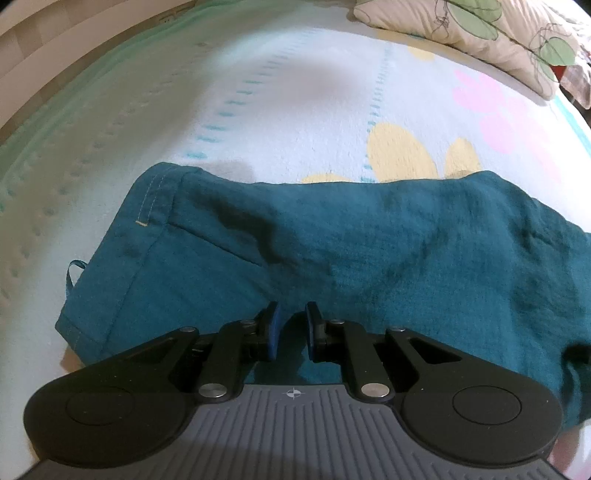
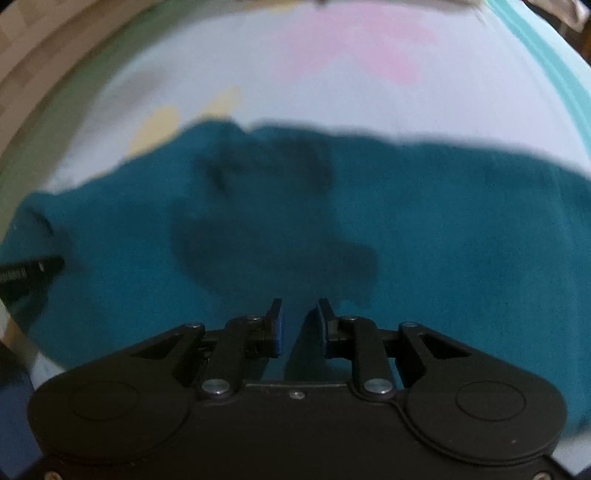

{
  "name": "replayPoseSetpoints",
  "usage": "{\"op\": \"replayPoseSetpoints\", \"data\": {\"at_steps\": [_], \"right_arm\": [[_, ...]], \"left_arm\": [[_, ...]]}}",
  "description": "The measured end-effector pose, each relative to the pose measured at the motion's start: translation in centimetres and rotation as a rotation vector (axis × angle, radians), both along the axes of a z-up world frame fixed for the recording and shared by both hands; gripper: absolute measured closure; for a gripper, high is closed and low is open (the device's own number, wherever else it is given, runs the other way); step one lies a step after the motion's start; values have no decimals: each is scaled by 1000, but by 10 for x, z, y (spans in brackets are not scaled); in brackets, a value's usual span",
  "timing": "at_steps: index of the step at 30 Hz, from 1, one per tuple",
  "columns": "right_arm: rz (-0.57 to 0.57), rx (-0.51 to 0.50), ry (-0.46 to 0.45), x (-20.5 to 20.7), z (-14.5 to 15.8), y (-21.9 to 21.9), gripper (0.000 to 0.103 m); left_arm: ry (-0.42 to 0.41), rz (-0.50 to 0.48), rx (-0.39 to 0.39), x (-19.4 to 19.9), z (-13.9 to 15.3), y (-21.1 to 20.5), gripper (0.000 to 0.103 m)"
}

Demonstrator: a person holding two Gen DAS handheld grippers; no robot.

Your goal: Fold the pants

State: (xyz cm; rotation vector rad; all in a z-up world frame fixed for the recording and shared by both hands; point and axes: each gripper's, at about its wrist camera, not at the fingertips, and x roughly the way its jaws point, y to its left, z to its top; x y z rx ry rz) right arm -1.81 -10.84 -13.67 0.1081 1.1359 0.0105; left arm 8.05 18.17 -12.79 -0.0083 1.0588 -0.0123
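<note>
With both tools narrowly parted, left tool [image 1: 291,328] and right tool [image 2: 298,325] gripping nothing: pinch pants [image 1: 369,251] edge, fold evenly across bed [image 1: 277,110].

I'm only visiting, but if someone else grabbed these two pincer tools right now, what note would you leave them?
Left gripper: open, empty, over the teal pants near the stitched hem.
Right gripper: open, empty, over the same pants; its view is blurred.
The pants lie across the flowered bedsheet, bunched and wrinkled, pillow beyond.
Done: nothing gripped; how many folds is unclear.
Left: smooth and finish folding.
</note>
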Motion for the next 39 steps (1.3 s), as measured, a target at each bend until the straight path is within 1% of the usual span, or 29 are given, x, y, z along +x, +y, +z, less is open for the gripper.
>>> {"op": "replayPoseSetpoints", "data": {"at_steps": [3, 5, 9, 12, 13, 15, 18, 21, 22, 23, 25, 29, 31, 34, 36, 38, 39], "right_arm": [[-2, 3, -9, -16, 2, 0, 73], [12, -1, -22, -18, 10, -2, 74], [-12, -27, -106, -19, 43, -23, 74], [-47, -74, -116, -16, 63, -54, 74], [-67, -83, -109, -14, 66, -65, 74], [-117, -94, -77, -11, 65, -89, 73], [-189, -86, 27, -9, 51, -119, 73], [-236, -54, 130, -12, 32, -133, 73], [-240, -46, 156, -15, 25, -133, 73], [-236, -42, 162, -18, 21, -134, 73], [-223, -46, 143, -23, 21, -132, 74], [-232, 3, 143, -34, 23, -140, 74], [-249, 42, 109, -40, 29, -152, 74], [-318, 75, 8, -55, 52, -182, 72], [-380, 83, -46, -66, 65, -205, 66], [-458, 82, -97, -79, 78, -238, 48], [-494, 74, -111, -85, 82, -253, 46]], "left_arm": [[2, -11, 19, 0, 1, -3, 89], [2, -17, 29, -2, 1, -4, 89], [-3, -30, 22, -3, 5, -5, 89], [-50, -68, 57, -9, 16, -16, 89], [-62, -83, 74, -11, 21, -24, 89], [-68, -121, 73, -15, 29, -44, 89], [-57, -209, 31, -19, 40, -82, 89], [-32, -292, -4, -22, 46, -119, 89], [-24, -321, -17, -24, 47, -133, 89], [-19, -346, -29, -26, 48, -145, 89], [-4, -396, -51, -30, 49, -170, 89], [18, -502, -73, -41, 45, -215, 89], [27, -545, -76, -45, 42, -239, 89], [44, -577, -78, -45, 35, -264, 89], [53, -590, -77, -43, 31, -282, 89], [57, -595, -78, -39, 28, -297, 89], [62, -600, -80, -37, 26, -305, 89]]}}
